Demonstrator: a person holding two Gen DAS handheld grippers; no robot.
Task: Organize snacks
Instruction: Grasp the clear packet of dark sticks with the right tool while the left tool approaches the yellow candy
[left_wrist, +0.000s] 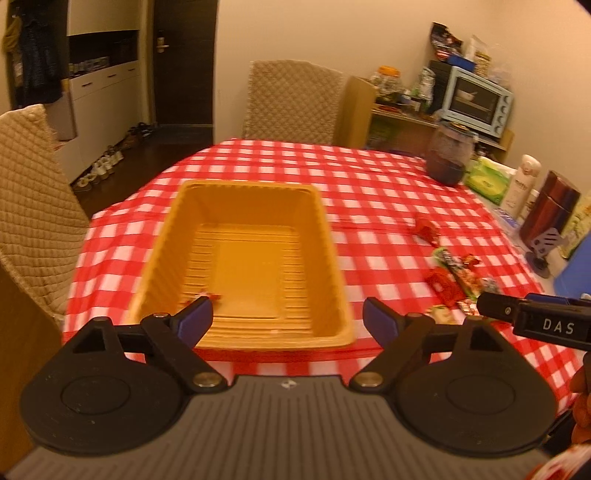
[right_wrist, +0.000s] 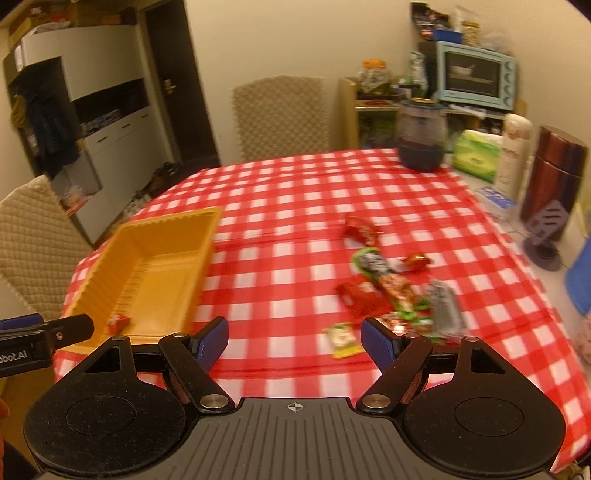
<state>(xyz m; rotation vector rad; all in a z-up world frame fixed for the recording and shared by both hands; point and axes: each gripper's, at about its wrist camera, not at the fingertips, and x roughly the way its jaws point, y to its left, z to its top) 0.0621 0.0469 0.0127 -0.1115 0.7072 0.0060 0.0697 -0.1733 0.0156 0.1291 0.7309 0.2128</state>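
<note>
On the left of the bench (right_wrist: 295, 206), which is covered by a red-and-white checked cloth, a yellow tray (left_wrist: 184, 206) is found standing; one small red-wrapped sweet (right_wrist: 119, 322) is seen lying at its near end, and the rest of its floor is bare. The left tongs (left_wrist: 287, 320) are held above the tray's near rim with the jaws apart and nothing between them. To the right, the right tongs (right_wrist: 294, 341) are likewise found apart and unloaded, poised over the cloth just near of the loose snacks. Those snacks (right_wrist: 391, 291) are scattered right of centre: red packets, a long green-edged bar, a silver wrapper, a gold-red sweet, and a small yellow packet (right_wrist: 342, 340) nearest the right tongs. Further right, a dark jar (right_wrist: 421, 136) and bottles are noted, outside the work. The sorting is judged barely begun, one piece being lodged. The next move is judged to call for the right tongs to be lowered over the yellow packet, shut, and carried left to the tray.
</note>
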